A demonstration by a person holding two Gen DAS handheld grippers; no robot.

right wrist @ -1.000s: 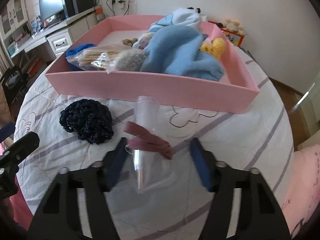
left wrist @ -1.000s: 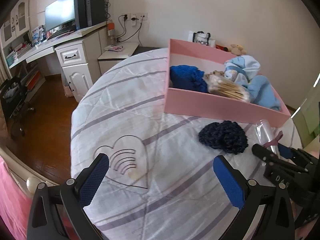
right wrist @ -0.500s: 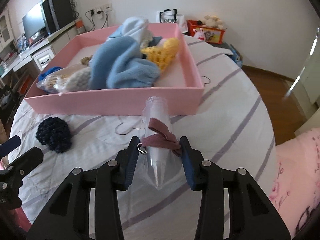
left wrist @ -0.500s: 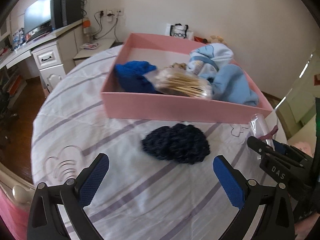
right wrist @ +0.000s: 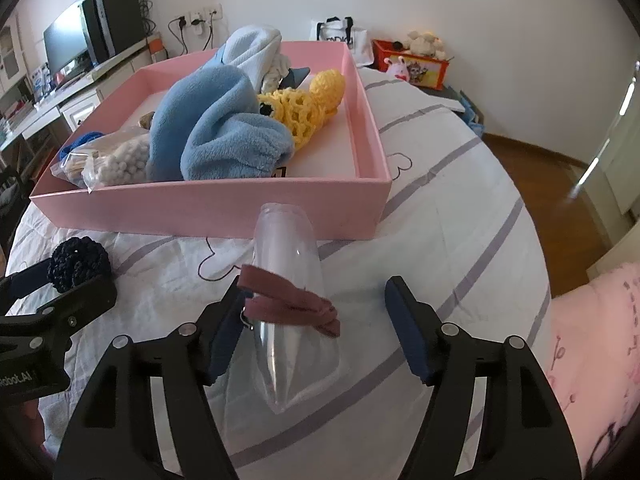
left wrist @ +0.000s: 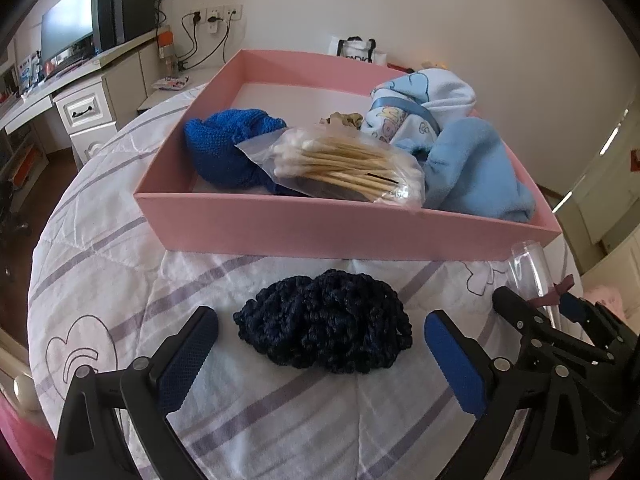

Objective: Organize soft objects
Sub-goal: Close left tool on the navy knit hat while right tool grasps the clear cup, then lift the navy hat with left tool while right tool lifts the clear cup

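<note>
With both grippers' jaws apart, the left gripper (left wrist: pixel 320 338) flanks the soft, light navy crocheted bundle (left wrist: pixel 324 326), best pinched mid-bulk.

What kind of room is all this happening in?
Most likely a bedroom at home. The work surface looks like a bed, covered by a striped quilt with heart prints. A desk with a monitor stands by the wall, and plush toys sit in a box on the far side.
</note>
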